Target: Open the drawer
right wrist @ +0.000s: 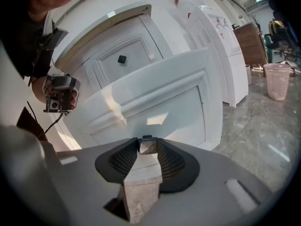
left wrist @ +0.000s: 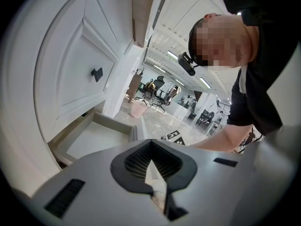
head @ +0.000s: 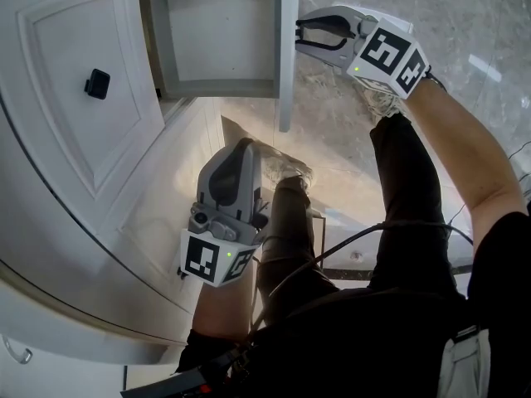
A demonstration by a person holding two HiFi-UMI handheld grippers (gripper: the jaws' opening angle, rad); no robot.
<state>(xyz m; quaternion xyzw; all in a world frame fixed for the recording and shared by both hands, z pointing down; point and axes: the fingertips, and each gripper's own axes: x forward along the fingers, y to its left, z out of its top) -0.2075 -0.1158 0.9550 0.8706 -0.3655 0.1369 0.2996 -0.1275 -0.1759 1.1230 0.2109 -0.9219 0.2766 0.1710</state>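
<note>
White-painted board is making up the drawer (head: 217, 31), which is standing well out of the cabinet (head: 75, 139). Its empty tray is lying open to the head view, and its front panel (head: 286, 56) is showing edge-on at the outer end.

Judging by its look, the drawer is going to handle as a stiff, fairly light box, with nothing inside to weigh it down or rattle. It should be running only along its own line of travel. The one sensible place to take hold is the small square knob (right wrist: 147, 146) in the middle of the panel. That knob looks hard, smooth and short, so any sideways or downward drag is likely to be working the pads off it. A straight, level pull is suiting it best, easing off before the tray is reaching the end of its run.

The right tool (head: 303, 36) is sitting against the outer face of the panel, clenched on the knob with a pad pressing each side of it. The tray is lying beyond the panel from it. The left tool (head: 246, 145) is hanging lower, before the cabinet's bottom panel and near the person's knee, well apart from the drawer. Its jaws are pressing together with nothing between them.
</note>
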